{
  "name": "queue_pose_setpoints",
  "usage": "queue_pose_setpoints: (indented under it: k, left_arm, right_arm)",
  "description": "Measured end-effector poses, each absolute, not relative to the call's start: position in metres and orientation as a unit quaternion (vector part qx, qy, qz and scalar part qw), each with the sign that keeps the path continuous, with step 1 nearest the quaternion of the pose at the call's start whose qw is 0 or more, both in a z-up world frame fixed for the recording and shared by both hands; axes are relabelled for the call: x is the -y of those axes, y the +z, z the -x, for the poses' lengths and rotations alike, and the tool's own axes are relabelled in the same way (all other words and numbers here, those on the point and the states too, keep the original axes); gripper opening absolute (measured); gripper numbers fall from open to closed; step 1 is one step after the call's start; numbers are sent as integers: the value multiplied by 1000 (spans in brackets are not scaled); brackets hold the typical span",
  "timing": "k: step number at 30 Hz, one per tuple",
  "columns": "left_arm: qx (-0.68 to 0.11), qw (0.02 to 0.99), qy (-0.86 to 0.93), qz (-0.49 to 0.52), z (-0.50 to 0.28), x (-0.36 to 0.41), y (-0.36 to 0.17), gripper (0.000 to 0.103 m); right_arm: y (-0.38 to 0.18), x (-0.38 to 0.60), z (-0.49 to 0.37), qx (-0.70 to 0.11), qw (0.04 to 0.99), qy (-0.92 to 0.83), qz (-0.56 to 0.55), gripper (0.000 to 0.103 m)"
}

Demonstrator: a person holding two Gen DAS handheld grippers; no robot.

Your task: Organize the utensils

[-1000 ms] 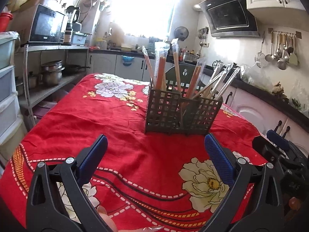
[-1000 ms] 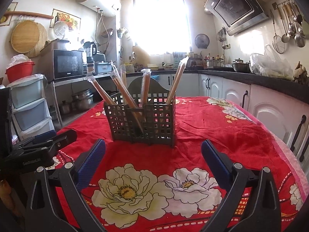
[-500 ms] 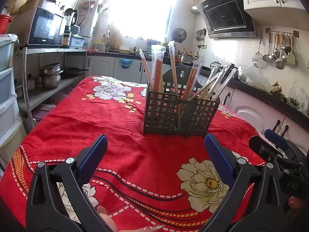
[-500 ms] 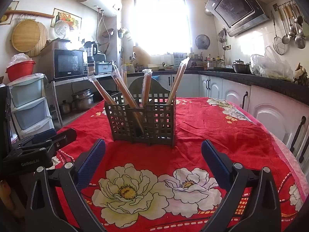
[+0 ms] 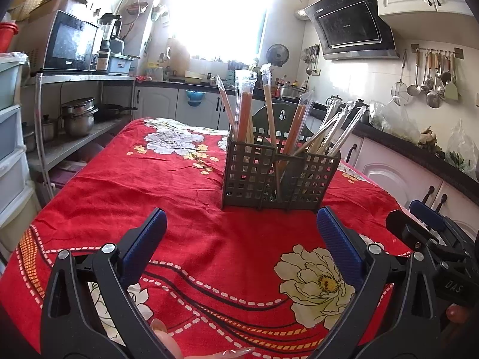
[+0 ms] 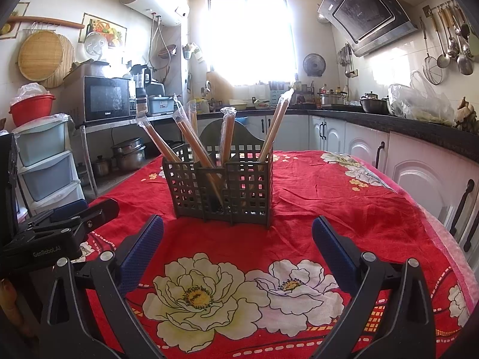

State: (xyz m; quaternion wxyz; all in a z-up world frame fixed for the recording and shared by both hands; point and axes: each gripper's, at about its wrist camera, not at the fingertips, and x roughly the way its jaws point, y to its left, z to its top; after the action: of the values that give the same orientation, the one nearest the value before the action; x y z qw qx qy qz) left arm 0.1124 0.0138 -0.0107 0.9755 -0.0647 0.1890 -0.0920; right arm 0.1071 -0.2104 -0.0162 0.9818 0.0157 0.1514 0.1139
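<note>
A dark grid utensil caddy (image 5: 278, 176) (image 6: 223, 191) stands upright on the red flowered tablecloth (image 5: 185, 209) (image 6: 344, 197). Several wrapped chopstick pairs (image 5: 244, 107) (image 6: 193, 137) lean in its compartments; clear-wrapped pale ones (image 5: 338, 128) fan out on the right side in the left wrist view. My left gripper (image 5: 241, 227) is open and holds nothing, a short way before the caddy. My right gripper (image 6: 238, 233) is likewise open with nothing between its fingers, close to the caddy's front. Each gripper shows at the edge of the other's view (image 5: 431, 239) (image 6: 60, 224).
A chair back (image 6: 230, 136) rises behind the caddy. Kitchen counter and white cabinets (image 6: 404, 155) run along the right; a metal shelf with pots (image 5: 77, 116) and plastic drawers (image 6: 45, 161) stand left. A clear wrapper piece (image 5: 236, 351) lies at the near table edge.
The left wrist view has tilted and shifted slightly, so the caddy sits a little lower and left in it. The right gripper barely moved. Both stayed open.
</note>
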Motion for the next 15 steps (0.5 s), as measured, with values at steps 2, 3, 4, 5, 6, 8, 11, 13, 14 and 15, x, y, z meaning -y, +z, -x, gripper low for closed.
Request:
queue_pose_setpoints:
  k: [2, 3, 4, 5, 6, 8, 11, 13, 14, 15]
  left_arm:
    - [-189, 975, -92, 65, -113, -14, -11, 92]
    - [-189, 975, -92, 64, -112, -14, -11, 92]
    - [-189, 975, -93, 65, -112, -14, -11, 92]
    - [-189, 975, -92, 64, -112, -14, -11, 92]
    - [-190, 975, -92, 65, -112, -14, -11, 92]
    - [-190, 975, -92, 65, -112, -14, -11, 92]
    - [-189, 975, -93, 65, -112, -14, -11, 92]
    - [-188, 976, -93, 65, -112, -13, -10, 92]
    - [-189, 975, -93, 65, -112, -14, -10, 92]
    - [-189, 975, -93, 65, -113, -13, -10, 92]
  right_arm:
    - [-16, 210, -107, -151, 982, 113, -16, 97]
    - [-16, 210, -107, -151, 982, 114, -15, 97]
    - [-16, 210, -107, -151, 982, 114, -15, 97]
    - [-16, 210, -107, -151, 982, 113, -16, 97]
    - [-16, 210, -107, -150, 982, 113, -15, 97]
    - [-16, 210, -108, -151, 982, 113, -16, 97]
    - [-16, 210, -107, -151, 982, 114, -16, 97]
    - [-16, 210, -107, -152, 982, 113, -15, 97]
    - [-16, 210, -107, -152, 982, 114, -15, 97]
    - [-16, 209, -107, -152, 982, 114, -15, 97]
